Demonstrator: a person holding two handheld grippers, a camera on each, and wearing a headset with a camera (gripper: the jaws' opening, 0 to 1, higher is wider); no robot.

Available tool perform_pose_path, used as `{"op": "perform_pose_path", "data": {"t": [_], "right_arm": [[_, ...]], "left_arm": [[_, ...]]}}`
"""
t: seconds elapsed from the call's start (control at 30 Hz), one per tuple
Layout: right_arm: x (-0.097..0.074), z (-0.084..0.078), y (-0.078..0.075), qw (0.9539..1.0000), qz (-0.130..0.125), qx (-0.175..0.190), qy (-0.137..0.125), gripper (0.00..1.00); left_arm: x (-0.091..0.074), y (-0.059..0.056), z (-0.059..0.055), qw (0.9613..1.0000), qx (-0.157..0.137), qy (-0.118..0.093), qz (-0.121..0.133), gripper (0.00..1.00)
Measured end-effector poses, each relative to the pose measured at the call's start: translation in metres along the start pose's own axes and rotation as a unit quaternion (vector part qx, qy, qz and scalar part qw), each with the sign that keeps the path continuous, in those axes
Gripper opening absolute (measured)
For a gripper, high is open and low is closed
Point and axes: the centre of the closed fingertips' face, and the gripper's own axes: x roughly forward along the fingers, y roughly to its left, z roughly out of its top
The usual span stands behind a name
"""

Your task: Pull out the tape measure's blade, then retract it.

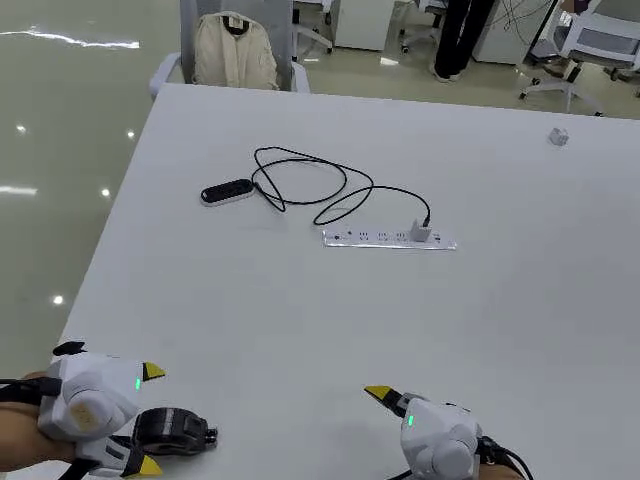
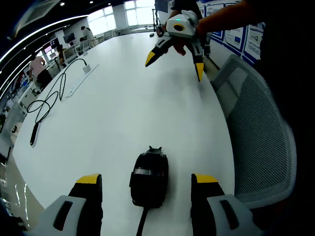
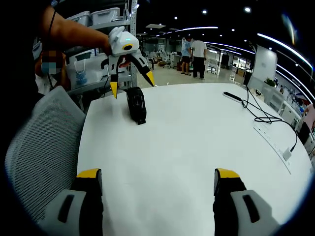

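A black tape measure (image 1: 172, 430) lies on the white table (image 1: 300, 320) near its front left corner, blade in. My left gripper (image 1: 150, 418) is open, its yellow-tipped jaws standing either side of the tape measure (image 2: 149, 178) with gaps on both sides. In the right gripper view, the left gripper (image 3: 132, 84) hovers just behind the tape measure (image 3: 136, 104). My right gripper (image 1: 405, 440) is open at the front edge, well to the right, with nothing between its jaws. From the left gripper view, the right gripper (image 2: 174, 69) hangs above the table's edge.
A white power strip (image 1: 390, 238) with a black cable (image 1: 310, 190) and a black handheld device (image 1: 227, 192) lie mid-table. A small white object (image 1: 558, 136) sits far right. A chair with a jacket (image 1: 235, 50) stands behind the table, and a mesh chair (image 2: 261, 132) at the front edge.
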Motion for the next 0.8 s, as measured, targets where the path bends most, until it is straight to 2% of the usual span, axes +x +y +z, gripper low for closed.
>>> {"op": "perform_pose_path", "data": {"t": [0.2, 0.3, 0.63, 0.8], "right_arm": [[0.006, 0.005, 0.003, 1.0, 0.003, 0.0, -0.004, 0.96], [0.011, 0.004, 0.006, 0.9997, 0.008, -0.021, 0.003, 0.94], [0.017, 0.01, 0.007, 0.9997, 0.017, -0.02, 0.001, 0.95], [0.025, 0.015, 0.009, 0.9995, 0.024, -0.022, 0.003, 0.95]], "left_arm": [[0.004, -0.003, 0.001, 0.9999, 0.007, 0.005, -0.006, 0.67], [0.004, -0.004, 0.004, 0.9999, 0.009, 0.005, -0.008, 0.66], [0.004, -0.004, 0.0, 0.9998, 0.015, 0.013, -0.007, 0.64], [0.008, -0.004, 0.001, 0.9998, 0.016, 0.012, -0.009, 0.63]]}}
